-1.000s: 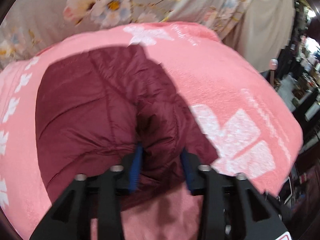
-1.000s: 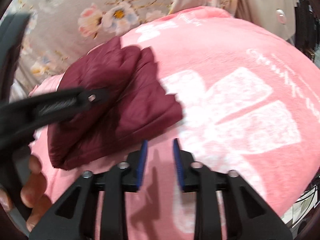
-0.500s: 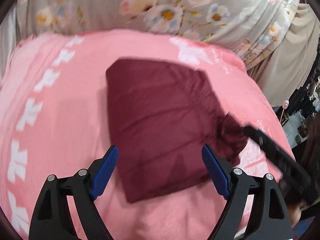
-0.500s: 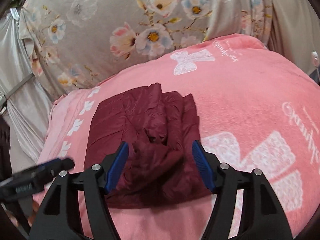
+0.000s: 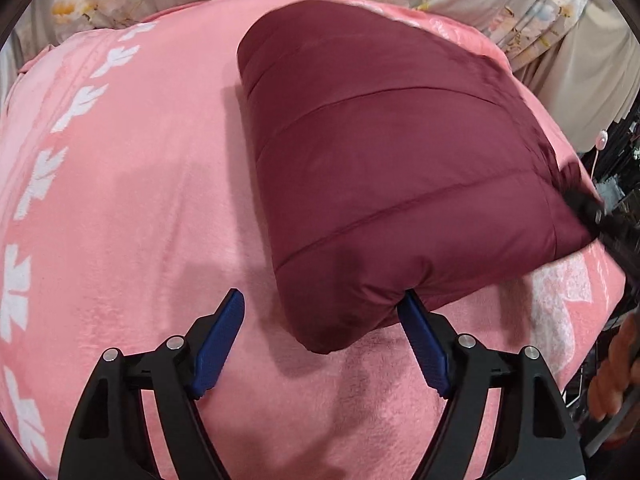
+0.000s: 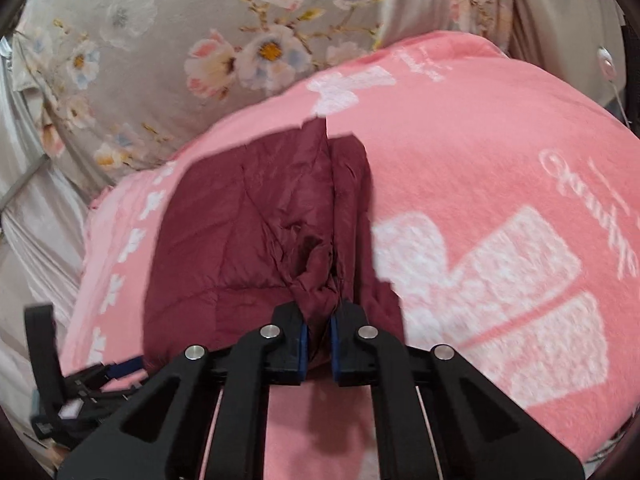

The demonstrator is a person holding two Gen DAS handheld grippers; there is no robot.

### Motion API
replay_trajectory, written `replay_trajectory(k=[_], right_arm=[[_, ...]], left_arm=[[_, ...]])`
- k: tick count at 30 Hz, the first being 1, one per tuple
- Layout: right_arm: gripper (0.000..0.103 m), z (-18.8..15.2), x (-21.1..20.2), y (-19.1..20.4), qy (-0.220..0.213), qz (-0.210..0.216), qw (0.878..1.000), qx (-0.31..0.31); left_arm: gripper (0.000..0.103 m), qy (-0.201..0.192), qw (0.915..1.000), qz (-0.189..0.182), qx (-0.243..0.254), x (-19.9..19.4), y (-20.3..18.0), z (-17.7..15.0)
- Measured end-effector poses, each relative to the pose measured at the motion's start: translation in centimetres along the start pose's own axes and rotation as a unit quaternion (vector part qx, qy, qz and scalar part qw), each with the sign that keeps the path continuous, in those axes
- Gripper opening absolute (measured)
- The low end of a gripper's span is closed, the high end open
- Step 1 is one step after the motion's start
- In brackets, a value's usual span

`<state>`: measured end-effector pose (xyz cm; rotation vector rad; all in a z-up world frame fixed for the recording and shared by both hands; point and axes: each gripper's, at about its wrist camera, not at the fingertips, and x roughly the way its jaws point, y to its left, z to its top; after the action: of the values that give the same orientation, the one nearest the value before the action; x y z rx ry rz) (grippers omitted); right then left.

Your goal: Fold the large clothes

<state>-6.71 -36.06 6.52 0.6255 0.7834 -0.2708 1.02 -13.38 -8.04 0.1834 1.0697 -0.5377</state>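
Closing just now, right gripper (image 6: 318,344) pinches the jacket (image 6: 256,232); left gripper (image 5: 320,340), spread, should clamp its corner squarely.

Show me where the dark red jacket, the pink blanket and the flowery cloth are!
dark red jacket (image 5: 392,168), left wrist view, quilted top.
pink blanket (image 5: 152,208), left wrist view, bare part.
flowery cloth (image 6: 248,40), right wrist view, big flower.

you're looking at a pink blanket (image 5: 132,208) with white leaf-like prints along one edge and big white blocks and script further over (image 6: 500,280). behind it hangs a grey floral curtain (image 6: 208,36), with plain beige cloth (image 5: 592,80) beside it. a small pink knob (image 5: 601,139) shows near that cloth, at the blanket's edge.
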Motion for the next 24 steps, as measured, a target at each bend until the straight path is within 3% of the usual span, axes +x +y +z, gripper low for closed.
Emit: replay_trajectory(k=[5, 13, 15, 19, 24], right_arm=[[0.007, -1.7, 2.5, -1.7, 0.027, -0.016, 0.999, 0.020], [0.007, -2.3, 4.5, -1.3, 0.033, -0.033, 0.999, -0.003], [0.008, -2.1, 4.2, -1.3, 0.036, -0.029, 0.999, -0.003], [0.017, -1.1, 2.6, -2.0, 0.040, -0.024, 0.999, 0.016], [0.024, 2.3, -1.5, -1.7, -0.014, -0.014, 0.999, 0.028]], left_arm=[[0.076, 0.011, 0.9999, 0.011, 0.002, 1.3, -0.2, -0.4], [0.075, 0.010, 0.9995, 0.029, 0.012, 1.7, -0.3, -0.7], [0.068, 0.004, 0.9991, 0.030, 0.031, 0.5, -1.0, -0.9], [0.068, -0.035, 0.9984, 0.007, 0.043, -3.9, -0.7, -0.7], [0.070, -0.097, 0.9945, 0.025, 0.030, -8.7, 1.1, 3.4]])
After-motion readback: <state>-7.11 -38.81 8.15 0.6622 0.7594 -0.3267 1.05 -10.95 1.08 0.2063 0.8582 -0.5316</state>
